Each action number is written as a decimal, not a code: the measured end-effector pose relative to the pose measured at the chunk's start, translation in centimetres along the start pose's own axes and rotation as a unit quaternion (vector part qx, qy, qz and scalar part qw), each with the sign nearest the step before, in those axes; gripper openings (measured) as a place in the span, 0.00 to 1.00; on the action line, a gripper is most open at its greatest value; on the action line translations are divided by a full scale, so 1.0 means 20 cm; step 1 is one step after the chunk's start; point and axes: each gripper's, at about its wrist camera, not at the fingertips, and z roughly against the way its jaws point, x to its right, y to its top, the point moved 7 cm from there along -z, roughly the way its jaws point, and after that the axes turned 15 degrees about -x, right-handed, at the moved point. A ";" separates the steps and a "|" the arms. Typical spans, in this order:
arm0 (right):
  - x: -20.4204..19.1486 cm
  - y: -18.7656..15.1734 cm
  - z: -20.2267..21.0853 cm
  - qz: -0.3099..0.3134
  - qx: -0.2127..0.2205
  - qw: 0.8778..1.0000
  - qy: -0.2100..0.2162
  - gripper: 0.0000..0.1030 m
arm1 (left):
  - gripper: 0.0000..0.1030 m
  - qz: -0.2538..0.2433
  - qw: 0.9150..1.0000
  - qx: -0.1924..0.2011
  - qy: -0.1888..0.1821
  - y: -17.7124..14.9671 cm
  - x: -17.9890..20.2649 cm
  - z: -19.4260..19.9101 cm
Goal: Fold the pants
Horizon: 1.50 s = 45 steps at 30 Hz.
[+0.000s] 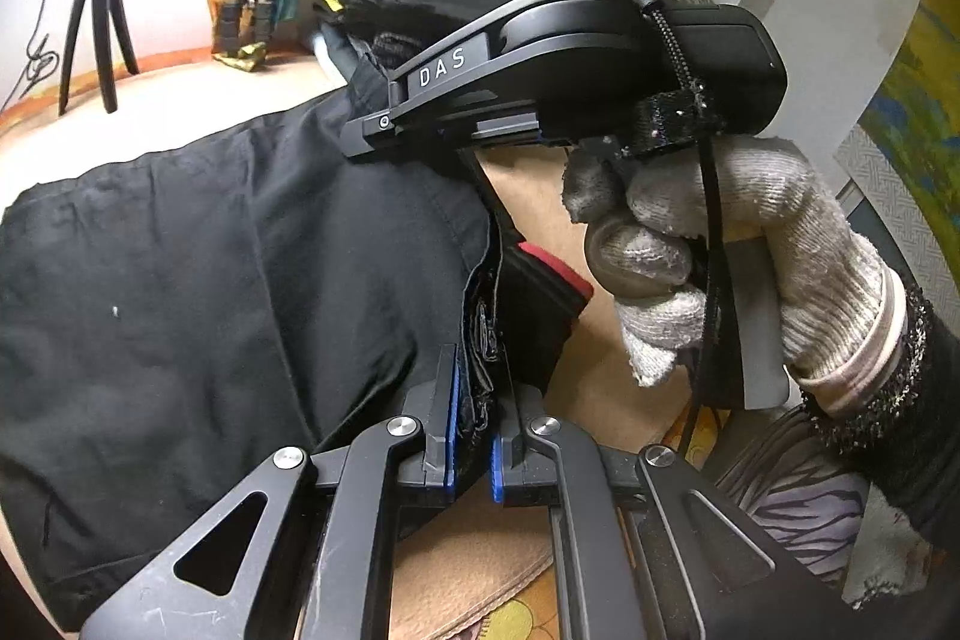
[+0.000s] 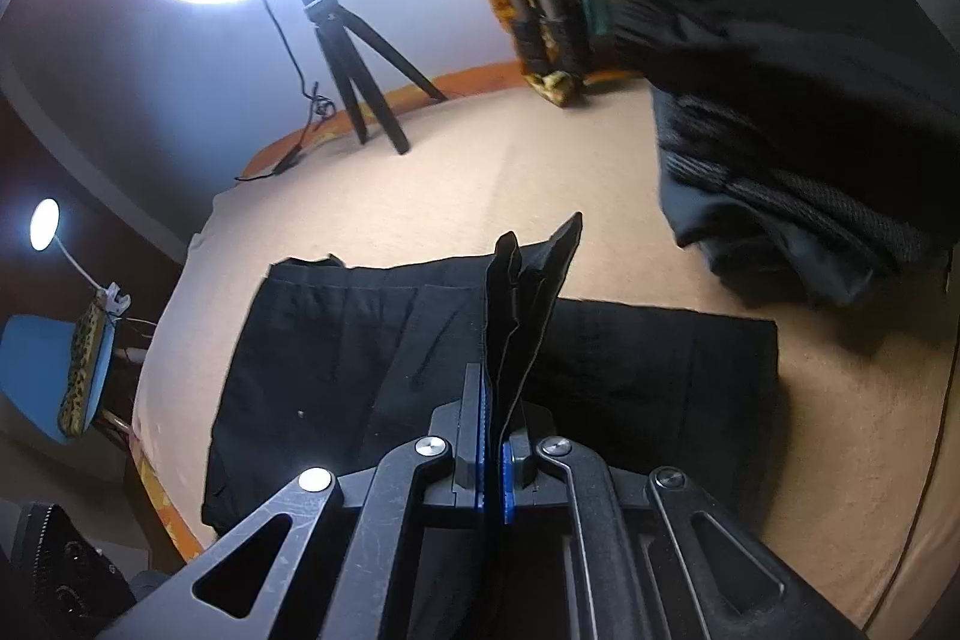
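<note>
While both grippers' fingers [image 1: 447,424] clamp black pants [image 2: 372,340] fabric, rest lies on beige surface [image 2: 510,178].

Left gripper [image 1: 474,436]: black metal linkage arms, silver round screws, blue pads inside jaws. Right gripper [image 2: 493,466]: same build; seen from outside, black housing marked "DAS", braided cable, green light. Right hand [image 1: 738,244]: grey-white knit glove, dark fuzzy sleeve cuff.
</note>
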 end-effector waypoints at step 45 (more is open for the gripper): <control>-0.09 0.04 0.22 0.098 0.085 0.985 -0.116 0.52 | 0.33 0.245 0.966 0.025 0.076 -0.58 -0.85 0.37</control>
